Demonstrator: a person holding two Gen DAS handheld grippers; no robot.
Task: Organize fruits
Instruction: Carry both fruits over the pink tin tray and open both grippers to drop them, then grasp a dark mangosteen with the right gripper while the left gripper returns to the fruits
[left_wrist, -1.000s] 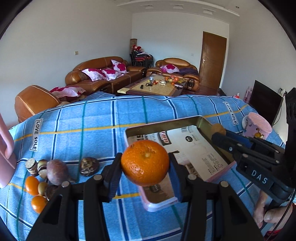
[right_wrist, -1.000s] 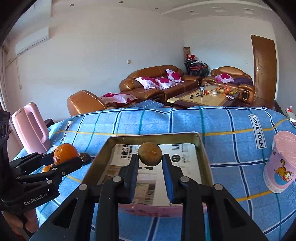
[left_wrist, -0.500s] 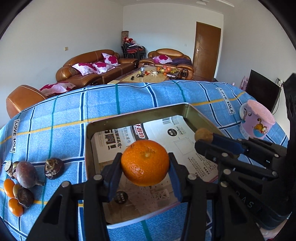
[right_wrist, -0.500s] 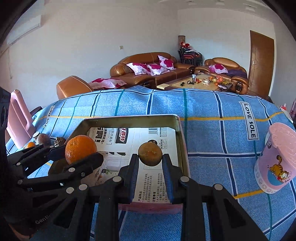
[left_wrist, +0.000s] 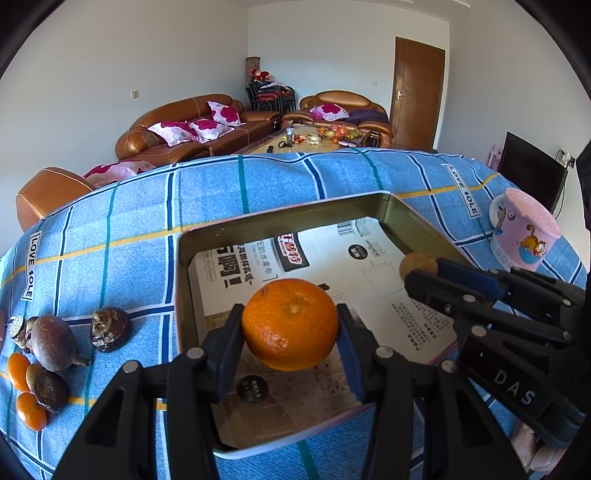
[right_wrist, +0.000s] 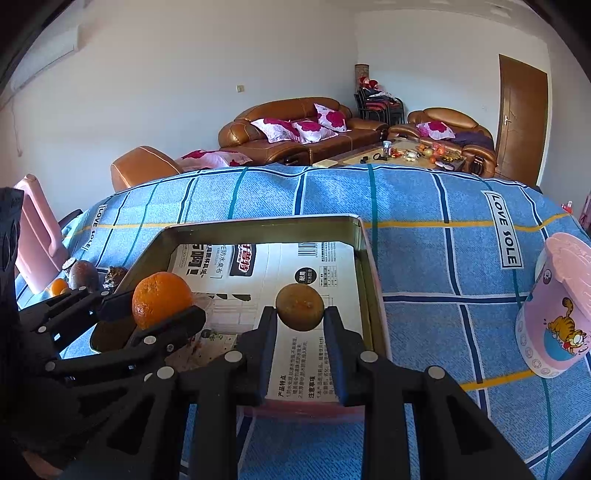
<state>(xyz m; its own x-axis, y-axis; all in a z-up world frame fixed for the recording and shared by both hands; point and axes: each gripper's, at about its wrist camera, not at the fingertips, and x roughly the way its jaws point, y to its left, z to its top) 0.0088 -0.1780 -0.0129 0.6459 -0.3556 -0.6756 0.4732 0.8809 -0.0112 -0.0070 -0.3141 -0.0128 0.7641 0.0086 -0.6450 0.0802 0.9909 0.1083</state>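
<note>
left hand-held gripper (left_wrist: 290, 332) clamps orange (left_wrist: 290, 324) over tray (left_wrist: 280, 218); right hand-held gripper (right_wrist: 300, 319) pinches brown fruit (right_wrist: 300, 307) alongside.

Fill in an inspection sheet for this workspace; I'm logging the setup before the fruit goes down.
Surface: table under a blue checked cloth printed LOVE SOLE.
Job's things: paper-lined tray; orange and a small brownish fruit held above it; small oranges and dark fruits loose left of the tray.
Clutter: pink cartoon cup; pink kettle.
Grippers: left gripper shut on the orange; right gripper shut on the small brownish fruit.
Cables: nothing seen.
Surroundings: brown sofas, coffee table, wooden door, dark screen.
</note>
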